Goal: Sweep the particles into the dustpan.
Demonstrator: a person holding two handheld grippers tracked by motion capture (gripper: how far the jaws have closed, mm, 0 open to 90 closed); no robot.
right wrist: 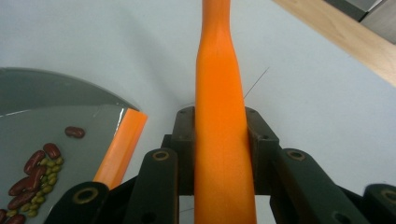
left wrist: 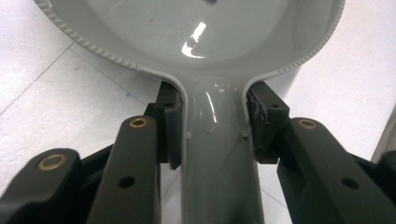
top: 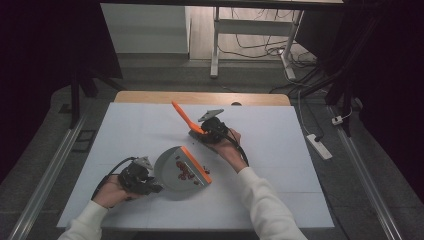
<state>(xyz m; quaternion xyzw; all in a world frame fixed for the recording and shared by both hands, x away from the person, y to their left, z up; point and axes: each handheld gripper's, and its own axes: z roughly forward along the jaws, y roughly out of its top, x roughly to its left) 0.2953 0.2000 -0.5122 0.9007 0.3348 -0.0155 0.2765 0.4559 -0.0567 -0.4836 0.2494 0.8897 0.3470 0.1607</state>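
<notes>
A grey dustpan with an orange lip lies on the white table cover. It holds red beans mixed with small green ones. My left gripper is shut on the dustpan's handle, with the pads pressed to both of its sides below the pan's bowl. My right gripper is shut on an orange brush handle that points up and away to the far left. In the right gripper view that handle runs straight up between the jaws, and the dustpan lies to the left.
A few loose beans lie on the white cover just right of the orange lip. The table's wooden edge runs along the far side. A power strip and cables lie on the floor to the right.
</notes>
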